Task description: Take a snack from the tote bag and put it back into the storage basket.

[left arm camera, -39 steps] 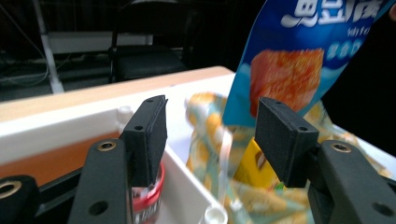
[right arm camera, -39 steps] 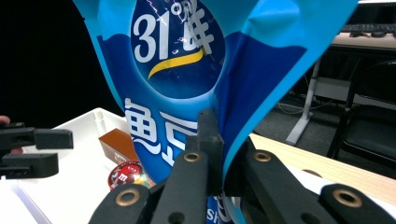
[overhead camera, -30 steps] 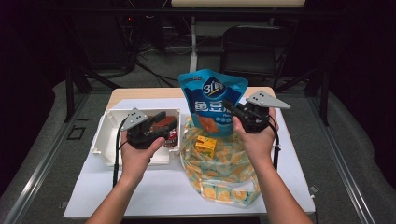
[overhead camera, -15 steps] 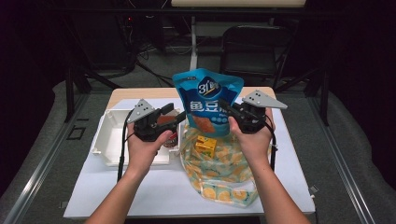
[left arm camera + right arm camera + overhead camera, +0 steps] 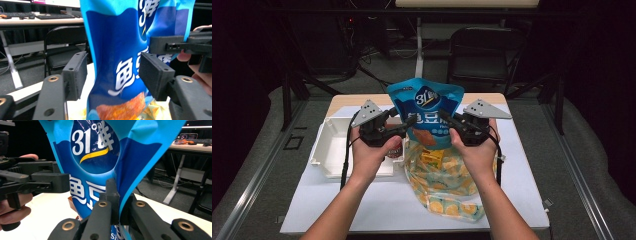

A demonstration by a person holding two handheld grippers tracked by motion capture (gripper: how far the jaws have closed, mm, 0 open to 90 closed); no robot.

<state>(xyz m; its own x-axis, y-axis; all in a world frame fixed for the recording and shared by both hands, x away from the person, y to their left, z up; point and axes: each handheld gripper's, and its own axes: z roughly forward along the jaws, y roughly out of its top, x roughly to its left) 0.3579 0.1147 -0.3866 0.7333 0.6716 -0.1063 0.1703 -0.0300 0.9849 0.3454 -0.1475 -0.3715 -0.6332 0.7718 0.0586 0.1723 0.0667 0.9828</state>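
I see the blue pouch upright above the desk, pinched at one edge by my right tool. My left tool straddles its other edge, jaws half open, pads not pressing. A clear bag lies beneath, a white tray alongside.

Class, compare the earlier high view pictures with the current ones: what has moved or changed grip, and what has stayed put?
The left tongs rose from beside the white tray to the blue snack bag, their jaws open around it without pressing. The bag, pinched shut in the right tongs, lifted a little higher. The tray, the clear patterned bag and the table stayed where they were.
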